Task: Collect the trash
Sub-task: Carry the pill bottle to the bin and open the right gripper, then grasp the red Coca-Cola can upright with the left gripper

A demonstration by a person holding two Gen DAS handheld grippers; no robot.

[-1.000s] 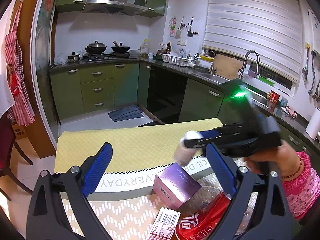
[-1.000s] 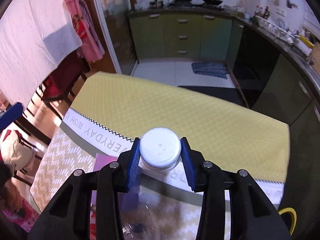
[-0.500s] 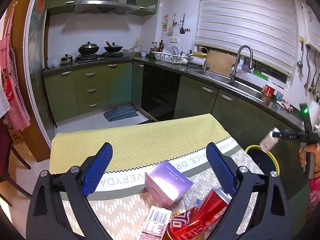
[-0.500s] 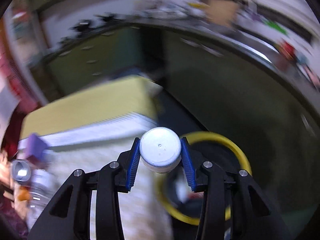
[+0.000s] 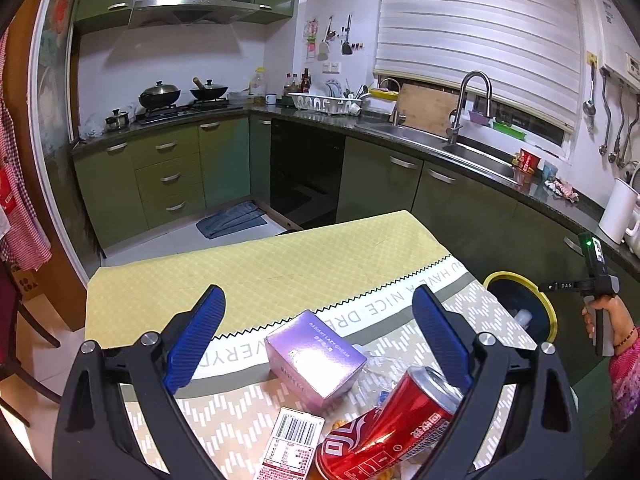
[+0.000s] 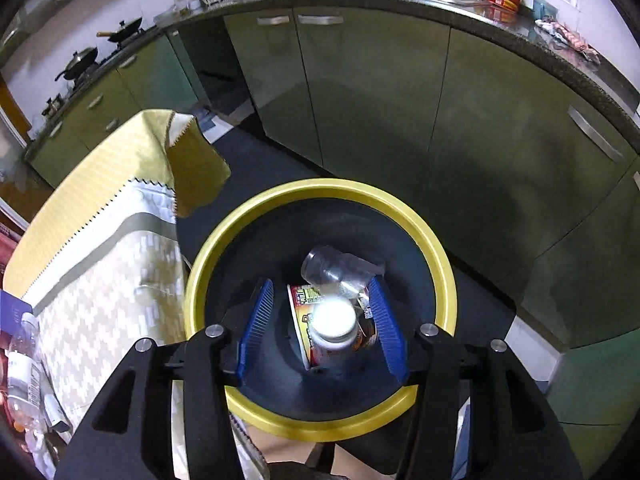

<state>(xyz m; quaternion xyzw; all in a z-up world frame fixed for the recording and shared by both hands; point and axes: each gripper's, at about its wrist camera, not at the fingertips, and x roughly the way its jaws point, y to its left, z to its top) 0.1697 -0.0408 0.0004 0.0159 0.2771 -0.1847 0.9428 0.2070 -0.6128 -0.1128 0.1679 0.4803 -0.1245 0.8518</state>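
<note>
Hanging over the yellow-rimmed trash bin [image 6: 404,204], the right tool [image 6: 320,320] has its jaws opening, and the white-capped bottle [image 6: 334,326] sits between the blue pads without either pad pressing it; it looks released and dropping into the bin. Below it lie an instant-noodle cup [image 6: 308,312] and a clear plastic bottle [image 6: 336,270], already binned. From the left wrist view the bin [image 5: 546,312] stands on the floor just beside the edge of the surface [image 5: 256,264], and the right tool [image 5: 560,286] is seen above it in a hand [image 5: 600,316].

The left tool [image 5: 316,340] is spread wide and empty, hovering above the remaining trash: a purple cream box [image 5: 312,356], a red soda can [image 5: 392,428], a barcode-labelled packet [image 5: 292,444] and a crumpled clear bottle [image 5: 376,372] between box and can.

Risks, as I judge them: the bottle could bounce off the cup or the clear bottle and tip toward the rim, though the drop looks well centred. The bigger hazard is on the surface, where the can lies tilted against other items and is round; a pinch off its middle could squirt it away or roll it off the edge. The overhanging tablecloth corner [image 6: 196,164] near the bin could also snag a passing tool.
</note>
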